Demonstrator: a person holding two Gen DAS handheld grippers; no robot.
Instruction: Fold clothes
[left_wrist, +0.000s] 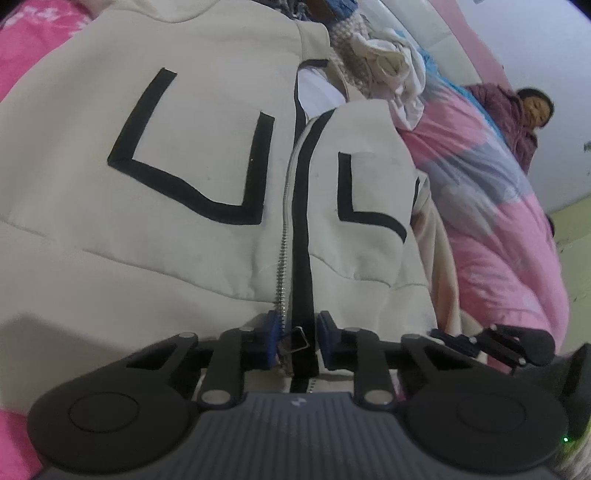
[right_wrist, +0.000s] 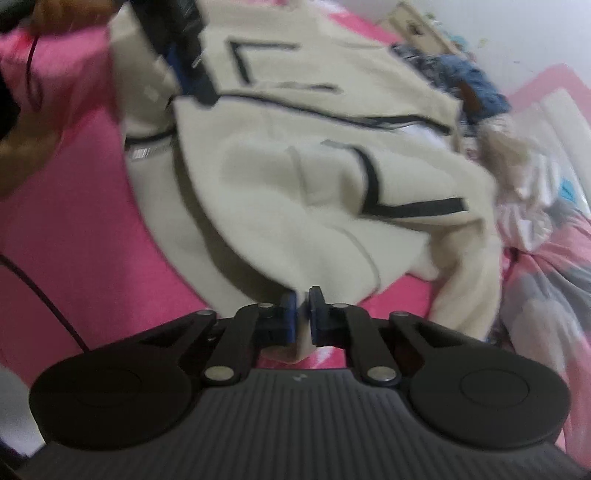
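Observation:
A cream zip-up jacket (left_wrist: 184, 221) with black trim lies spread, front up, on the bed. My left gripper (left_wrist: 298, 338) is at its bottom hem. The blue pads are closed on the zipper's (left_wrist: 282, 258) lower end and the black strip beside it. In the right wrist view the same jacket (right_wrist: 295, 184) is blurred. My right gripper (right_wrist: 303, 317) is shut on a cream edge of it near the side, with cloth pinched between the pads. The left gripper (right_wrist: 188, 70) shows at the top of that view, on the hem. The right gripper (left_wrist: 458, 339) shows at the lower right of the left wrist view.
A pink bed sheet (right_wrist: 92, 221) lies under the jacket. A heap of other clothes (left_wrist: 384, 66) sits beyond the collar, with a blue knit (right_wrist: 476, 85) among them. A pink and grey quilt (left_wrist: 498, 206) runs along the right. A person in a purple jacket (left_wrist: 513, 122) sits behind it.

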